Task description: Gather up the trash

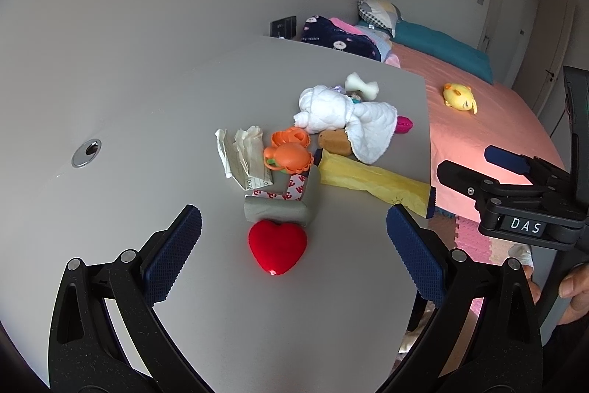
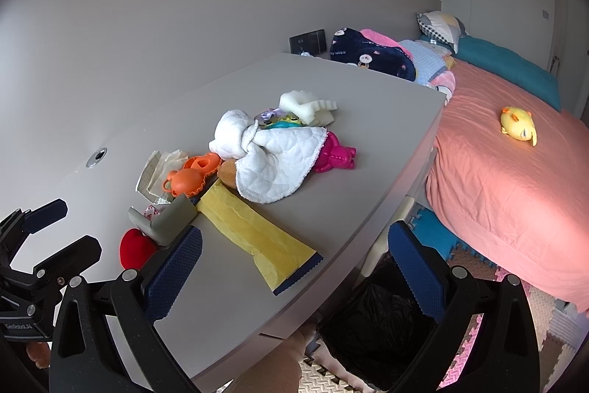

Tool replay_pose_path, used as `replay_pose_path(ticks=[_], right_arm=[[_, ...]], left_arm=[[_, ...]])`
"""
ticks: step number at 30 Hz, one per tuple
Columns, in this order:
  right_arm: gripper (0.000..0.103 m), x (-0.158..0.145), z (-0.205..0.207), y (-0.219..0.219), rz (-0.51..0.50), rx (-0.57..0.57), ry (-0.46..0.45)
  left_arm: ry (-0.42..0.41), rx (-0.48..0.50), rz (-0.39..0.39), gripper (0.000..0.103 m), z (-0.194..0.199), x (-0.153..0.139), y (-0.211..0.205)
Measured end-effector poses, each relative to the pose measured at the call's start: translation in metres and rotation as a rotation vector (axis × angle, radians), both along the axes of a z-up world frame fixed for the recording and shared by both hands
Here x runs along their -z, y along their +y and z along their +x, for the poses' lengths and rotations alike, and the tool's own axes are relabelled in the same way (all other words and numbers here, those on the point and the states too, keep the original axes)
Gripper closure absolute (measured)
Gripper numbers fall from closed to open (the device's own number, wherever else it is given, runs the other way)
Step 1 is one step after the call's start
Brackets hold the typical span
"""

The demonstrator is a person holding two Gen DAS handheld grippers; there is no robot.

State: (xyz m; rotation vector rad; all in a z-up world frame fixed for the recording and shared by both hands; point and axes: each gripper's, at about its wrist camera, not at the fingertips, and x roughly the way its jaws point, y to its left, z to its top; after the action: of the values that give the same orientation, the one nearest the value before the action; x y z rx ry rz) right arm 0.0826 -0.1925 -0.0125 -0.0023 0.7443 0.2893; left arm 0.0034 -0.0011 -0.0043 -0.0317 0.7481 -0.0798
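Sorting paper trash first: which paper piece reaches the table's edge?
The long yellow paper strip; its dark-trimmed end lies at the table edge above the bin. The crumpled white paper sits further in.

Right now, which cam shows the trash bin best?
Right wrist view. The black-lined trash bin sits on the floor beside the table's near edge, its open mouth visible between the right gripper's open jaws. The left wrist view does not show it.
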Motion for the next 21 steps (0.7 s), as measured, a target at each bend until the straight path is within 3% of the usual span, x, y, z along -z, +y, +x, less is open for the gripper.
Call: replay_pose_path(ticks=[6,12,21], right_arm=[[0.002,0.0021,0.0012,0.0019,0.002,0.002,0.003],[0.002,0.001,0.0003,0.0001,0.0,-0.003,0.001],[0.002,0.0053,0.0022,-0.0034,0.002,-0.025,0.016]], left_arm=[[0.006,-0.001,-0.024,0.006,-0.0011,0.001,0.0028],[-0.005,-0.023,-0.001,0.006,-0.0027,0.0002,0.0025],[0.044,-0.028,-0.01,0.006,0.0041,0.008,0.0065]])
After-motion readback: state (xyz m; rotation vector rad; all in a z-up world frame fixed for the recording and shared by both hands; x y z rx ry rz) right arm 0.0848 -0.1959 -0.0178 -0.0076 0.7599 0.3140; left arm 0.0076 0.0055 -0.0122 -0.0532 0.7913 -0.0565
